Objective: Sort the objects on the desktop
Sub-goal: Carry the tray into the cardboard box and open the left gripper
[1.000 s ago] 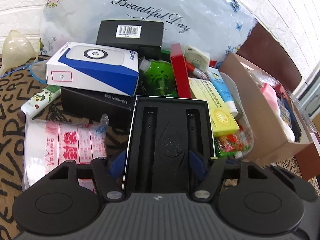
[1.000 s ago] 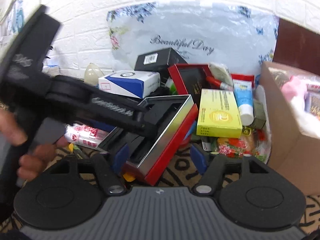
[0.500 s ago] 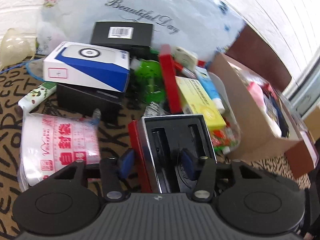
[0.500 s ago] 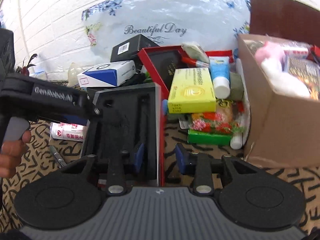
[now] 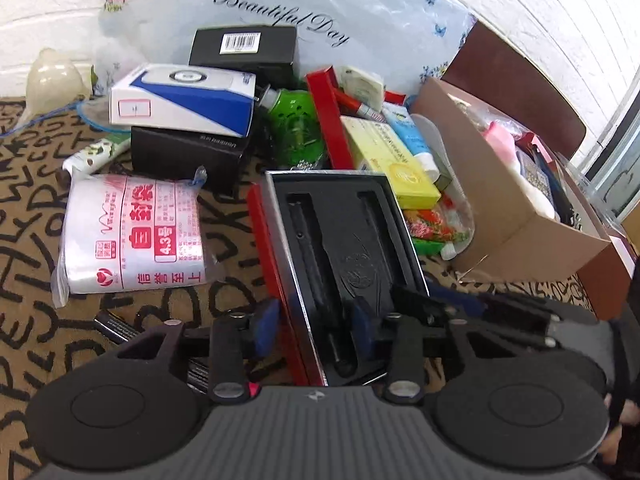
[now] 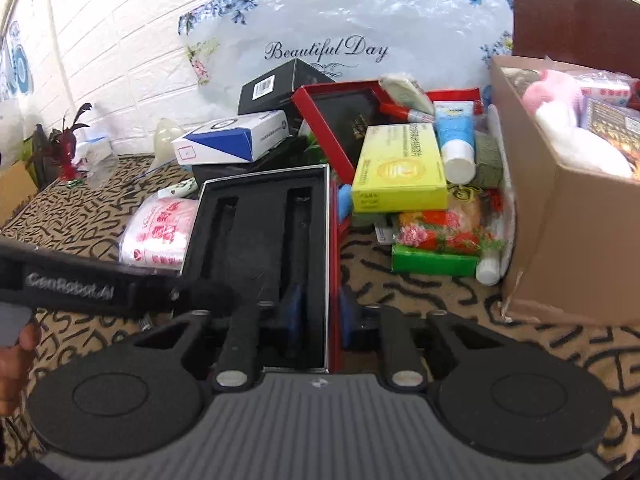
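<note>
An open red gift box with a black foam insert (image 5: 340, 232) lies on the patterned cloth; it also shows in the right wrist view (image 6: 264, 236). My left gripper (image 5: 316, 326) is shut on the box's near left wall, blue pads on either side. My right gripper (image 6: 318, 312) is shut on the box's right wall. The right gripper's body shows in the left wrist view (image 5: 500, 316), and the left gripper's body in the right wrist view (image 6: 80, 286). A cardboard box (image 6: 560, 216) full of items stands to the right.
Behind lie a yellow box (image 6: 400, 168), a blue-and-white box (image 5: 184, 100), black boxes (image 5: 244, 48), a green bottle (image 5: 294, 128), a red lid (image 6: 340, 120), a blue tube (image 6: 456, 140), a packet of plastic bags (image 5: 132, 232) and a plastic bag (image 6: 340, 40).
The gift box has gone from tilted and lifted to lying flat. My left gripper narrowed onto its left wall and my right gripper closed on its right wall.
</note>
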